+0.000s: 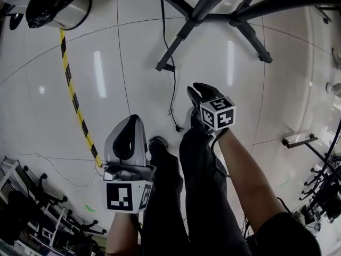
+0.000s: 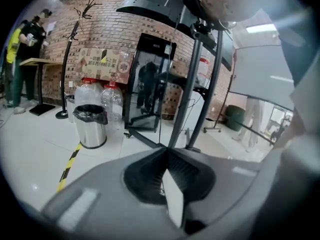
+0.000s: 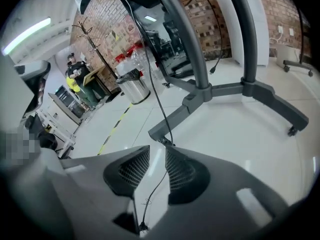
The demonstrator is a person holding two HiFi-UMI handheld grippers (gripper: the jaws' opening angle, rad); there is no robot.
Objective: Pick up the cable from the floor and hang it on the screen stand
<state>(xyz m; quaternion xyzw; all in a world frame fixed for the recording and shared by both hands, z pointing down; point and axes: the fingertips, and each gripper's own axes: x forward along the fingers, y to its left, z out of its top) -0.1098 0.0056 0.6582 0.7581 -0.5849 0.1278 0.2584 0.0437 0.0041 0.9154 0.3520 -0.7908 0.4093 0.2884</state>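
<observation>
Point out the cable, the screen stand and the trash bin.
cable (image 1: 179, 128), head view, its loose plug end.
screen stand (image 1: 177, 44), head view, the base leg nearest the cable.
trash bin (image 1: 74, 14), head view, its steel side wall.

We see bright, even indoor light in all views. Floor (image 1: 48, 116) is glossy; long white glare streaks (image 1: 99, 73) mirror lamps overhead. Shadows soft, faint. Ceiling light strip (image 3: 27, 34) overexposed in right gripper view, light panel (image 2: 265, 28) same in left gripper view. We note strong fisheye bending, dark corners. Left hand-held gripper (image 2: 166, 153) close to lens, out of focus; background sharper.
</observation>
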